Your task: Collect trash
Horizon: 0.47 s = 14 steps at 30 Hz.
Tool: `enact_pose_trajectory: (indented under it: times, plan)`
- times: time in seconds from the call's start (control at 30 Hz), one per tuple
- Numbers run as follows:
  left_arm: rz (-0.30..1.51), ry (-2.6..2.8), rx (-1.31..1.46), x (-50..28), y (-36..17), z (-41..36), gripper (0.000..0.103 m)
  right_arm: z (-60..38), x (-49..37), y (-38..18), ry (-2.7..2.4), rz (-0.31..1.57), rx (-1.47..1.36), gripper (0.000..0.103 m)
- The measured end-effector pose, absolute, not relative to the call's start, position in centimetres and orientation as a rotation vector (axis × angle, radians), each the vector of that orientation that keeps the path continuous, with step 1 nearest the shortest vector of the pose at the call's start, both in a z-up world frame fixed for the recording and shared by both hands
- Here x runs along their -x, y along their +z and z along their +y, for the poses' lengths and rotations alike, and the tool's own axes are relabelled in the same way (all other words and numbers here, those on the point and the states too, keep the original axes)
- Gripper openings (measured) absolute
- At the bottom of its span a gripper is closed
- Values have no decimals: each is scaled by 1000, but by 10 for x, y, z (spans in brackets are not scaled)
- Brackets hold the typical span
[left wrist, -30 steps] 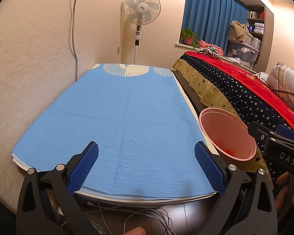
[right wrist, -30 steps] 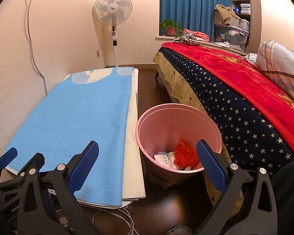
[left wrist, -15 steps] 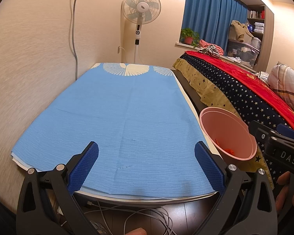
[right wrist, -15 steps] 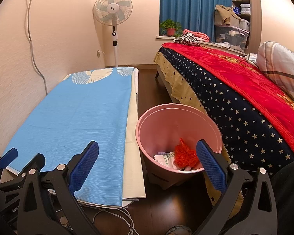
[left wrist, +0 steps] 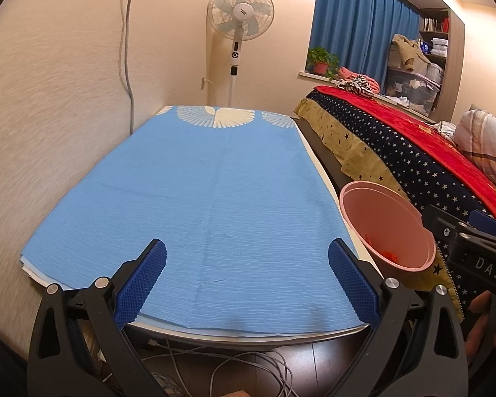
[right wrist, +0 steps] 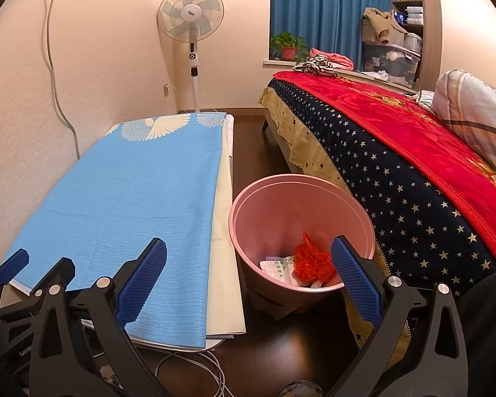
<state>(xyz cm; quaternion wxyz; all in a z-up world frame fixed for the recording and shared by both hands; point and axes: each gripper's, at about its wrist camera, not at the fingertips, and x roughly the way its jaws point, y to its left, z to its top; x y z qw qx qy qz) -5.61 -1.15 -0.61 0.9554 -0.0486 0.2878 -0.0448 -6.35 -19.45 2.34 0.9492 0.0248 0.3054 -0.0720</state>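
Still no change: left gripper (left wrist: 246, 273) and right gripper (right wrist: 248, 271) fingers wide apart, empty; trash in pink bin (right wrist: 301, 205) unmoved.

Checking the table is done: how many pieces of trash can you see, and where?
3 visible, all in the pink bin: a red crumpled bag, a white printed wrapper left of it, a white scrap below it. More may lie underneath. None on the blue cloth.

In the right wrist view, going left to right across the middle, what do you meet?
Blue cloth → cream sheet edge → pink bin with orange bag → starred bedspread → red blanket.
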Motion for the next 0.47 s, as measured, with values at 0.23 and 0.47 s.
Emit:
enact_pose_trajectory:
  times: [0.23,0.47]
  plan:
    - [584,-97,96,57,-4,-12,95,-194,63,23,-147,622,-50,98]
    - [580,-90,85,58,-2,-12,95,-194,64,23,-146,622,-50,98]
